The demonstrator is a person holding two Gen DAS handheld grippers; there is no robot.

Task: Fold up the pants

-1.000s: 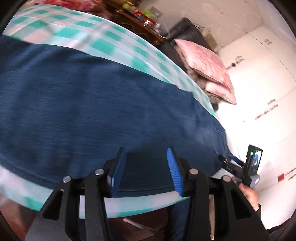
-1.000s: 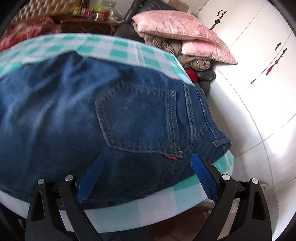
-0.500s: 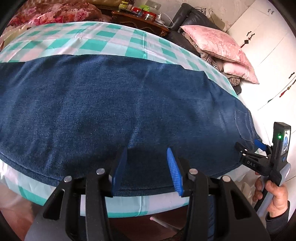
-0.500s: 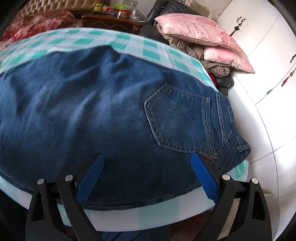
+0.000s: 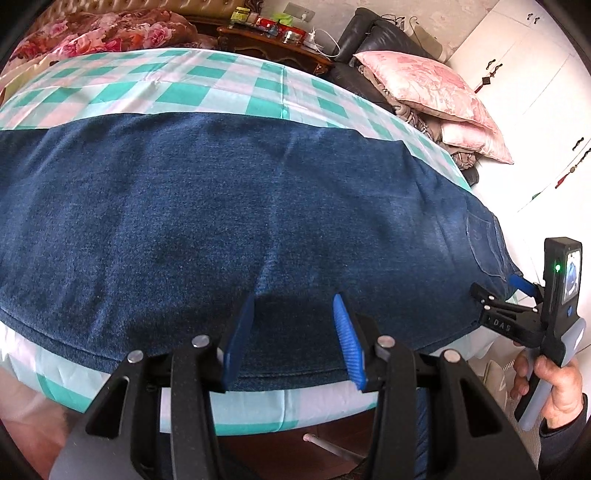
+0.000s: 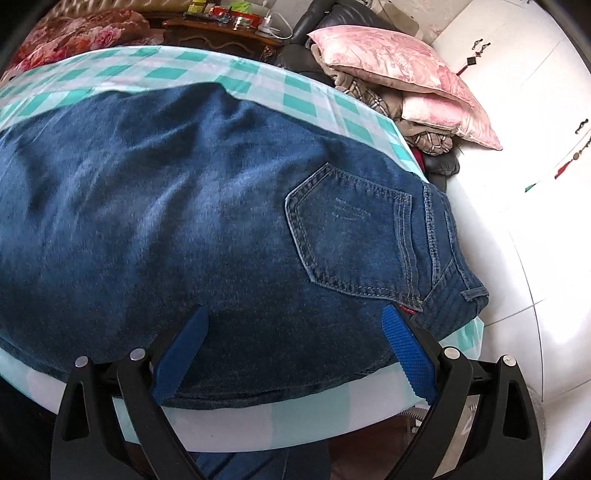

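Observation:
Dark blue jeans (image 5: 258,221) lie flat across a table with a green and white checked cloth (image 5: 221,85). Their back pocket (image 6: 351,229) and waistband are at the right end. My left gripper (image 5: 291,332) is open and empty, low over the jeans' near edge around mid-leg. My right gripper (image 6: 295,350) is wide open and empty over the near edge by the seat, left of the pocket. The right gripper also shows in the left wrist view (image 5: 517,291), held by a hand at the waist end.
Pink pillows (image 6: 399,74) are stacked on a dark chair beyond the table's right end. A wooden sideboard with small items (image 5: 273,40) stands at the back. White cupboard doors (image 6: 535,129) are to the right. A floral blanket (image 5: 92,33) lies at the back left.
Both grippers have drawn back and to the left along the near edge, so more of the jeans shows. The pocket has shifted right in the right wrist view. Both stay open.

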